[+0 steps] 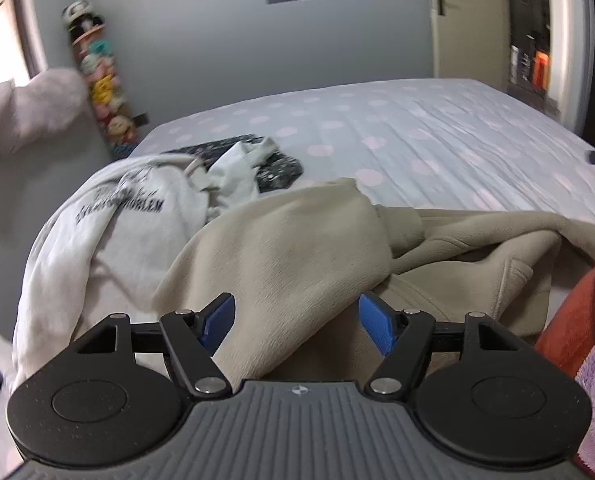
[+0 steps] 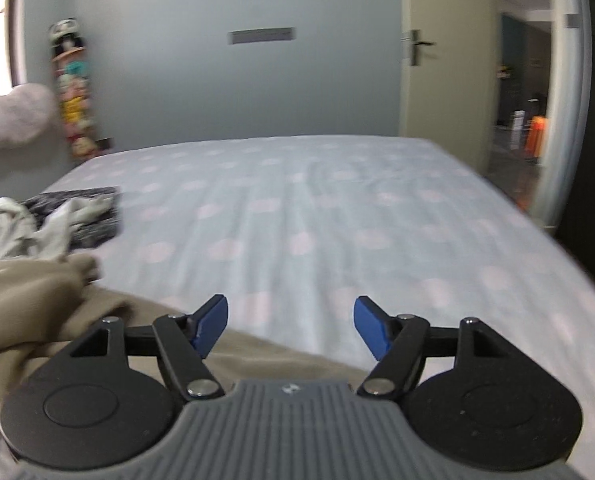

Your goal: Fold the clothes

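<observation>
A beige fleece garment lies crumpled on the bed, and my left gripper is open just above it, holding nothing. A white printed sweatshirt lies to its left, with a dark speckled garment behind. In the right wrist view my right gripper is open and empty over the beige garment's edge and the sheet. The white and dark speckled garments lie at the left.
The bed has a pale blue sheet with pink dots. An orange and purple cloth lies at the right. A stack of plush toys stands in the far corner. A door is ajar at the right.
</observation>
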A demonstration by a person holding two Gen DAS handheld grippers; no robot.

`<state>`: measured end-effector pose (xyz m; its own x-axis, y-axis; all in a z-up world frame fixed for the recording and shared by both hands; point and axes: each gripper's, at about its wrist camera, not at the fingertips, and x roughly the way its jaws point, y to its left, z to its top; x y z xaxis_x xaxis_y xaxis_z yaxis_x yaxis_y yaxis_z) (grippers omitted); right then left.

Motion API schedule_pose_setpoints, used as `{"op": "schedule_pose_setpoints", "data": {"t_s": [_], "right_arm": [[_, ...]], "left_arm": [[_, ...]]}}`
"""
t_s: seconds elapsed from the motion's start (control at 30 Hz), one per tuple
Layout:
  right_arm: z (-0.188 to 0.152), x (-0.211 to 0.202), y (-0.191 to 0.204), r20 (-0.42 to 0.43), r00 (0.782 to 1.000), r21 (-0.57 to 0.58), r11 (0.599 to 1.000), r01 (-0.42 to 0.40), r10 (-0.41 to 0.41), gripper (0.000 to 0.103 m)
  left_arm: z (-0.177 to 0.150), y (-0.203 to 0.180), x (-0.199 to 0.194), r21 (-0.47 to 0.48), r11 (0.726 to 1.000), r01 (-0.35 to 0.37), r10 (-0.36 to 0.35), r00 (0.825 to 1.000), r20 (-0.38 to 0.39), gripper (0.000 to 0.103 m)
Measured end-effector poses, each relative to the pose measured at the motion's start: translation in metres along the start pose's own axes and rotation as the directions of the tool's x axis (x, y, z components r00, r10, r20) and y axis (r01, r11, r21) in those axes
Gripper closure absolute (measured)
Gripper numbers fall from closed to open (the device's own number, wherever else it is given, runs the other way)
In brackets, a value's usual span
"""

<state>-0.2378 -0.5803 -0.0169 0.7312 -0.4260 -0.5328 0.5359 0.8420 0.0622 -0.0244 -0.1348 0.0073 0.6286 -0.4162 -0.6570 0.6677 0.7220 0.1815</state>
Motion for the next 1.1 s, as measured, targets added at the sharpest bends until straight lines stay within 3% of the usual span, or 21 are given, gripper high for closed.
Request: {"op": "schedule_pose_setpoints", "data": {"t_s": [0.3,0.4,0.53,0.6,0.67,0.7,0.73,0.77,0.83,0.93,1.0,1.1], "right_arm": [[-0.016,0.061,0.071,-0.136,0.97,-0.077,0.974,-0.213,0.201,0.02],[-0.022,0.082,0.094,-0.209,0.956,-0.183,0.952,-0.245,0.206,0.019],[-0.031,0.107,0.117,-0.304,0.921,-0.286,0.899,-0.331,0.243,0.019],[-0.036,0.121,0.126,-0.331,0.915,-0.332,0.88,-0.34,0.228,0.019],[-0.04,0.136,0.132,-0.353,0.913,-0.364,0.869,-0.334,0.203,0.019],[-0.042,0.144,0.135,-0.364,0.912,-0.38,0.864,-0.332,0.191,0.021],[-0.043,0.153,0.139,-0.376,0.91,-0.383,0.866,-0.323,0.173,0.029],[-0.042,0.155,0.138,-0.378,0.909,-0.375,0.869,-0.323,0.175,0.034],[-0.038,0.156,0.135,-0.375,0.909,-0.358,0.876,-0.324,0.183,0.051],[-0.03,0.154,0.134,-0.342,0.921,-0.355,0.881,-0.312,0.189,0.077],[-0.022,0.148,0.13,-0.297,0.938,-0.364,0.886,-0.286,0.181,0.083],[0.001,0.136,0.121,-0.193,0.968,-0.366,0.904,-0.221,0.158,0.085]], "left_arm": [[0.009,-0.046,0.07,0.164,0.986,0.021,-0.007,0.997,-0.083,0.033],[0.005,-0.056,0.095,0.221,0.975,-0.015,0.042,0.992,-0.121,0.033],[0.0,-0.06,0.123,0.293,0.952,-0.088,0.133,0.982,-0.136,0.033],[0.0,-0.057,0.131,0.292,0.954,-0.072,0.12,0.981,-0.15,0.036],[0.002,-0.05,0.135,0.26,0.964,-0.06,0.103,0.982,-0.156,0.055],[0.003,-0.046,0.136,0.241,0.969,-0.055,0.095,0.983,-0.159,0.062],[0.005,-0.038,0.135,0.205,0.977,-0.058,0.091,0.984,-0.156,0.077],[0.007,-0.03,0.134,0.169,0.984,-0.061,0.087,0.985,-0.152,0.085],[0.013,-0.014,0.128,0.111,0.992,-0.065,0.079,0.988,-0.133,0.089],[0.025,0.006,0.112,0.087,0.988,-0.125,0.132,0.989,-0.073,0.09],[0.035,0.019,0.1,0.068,0.984,-0.162,0.165,0.986,-0.031,0.091],[0.055,0.043,0.07,0.015,0.97,-0.244,0.243,0.968,0.065,0.092]]}}
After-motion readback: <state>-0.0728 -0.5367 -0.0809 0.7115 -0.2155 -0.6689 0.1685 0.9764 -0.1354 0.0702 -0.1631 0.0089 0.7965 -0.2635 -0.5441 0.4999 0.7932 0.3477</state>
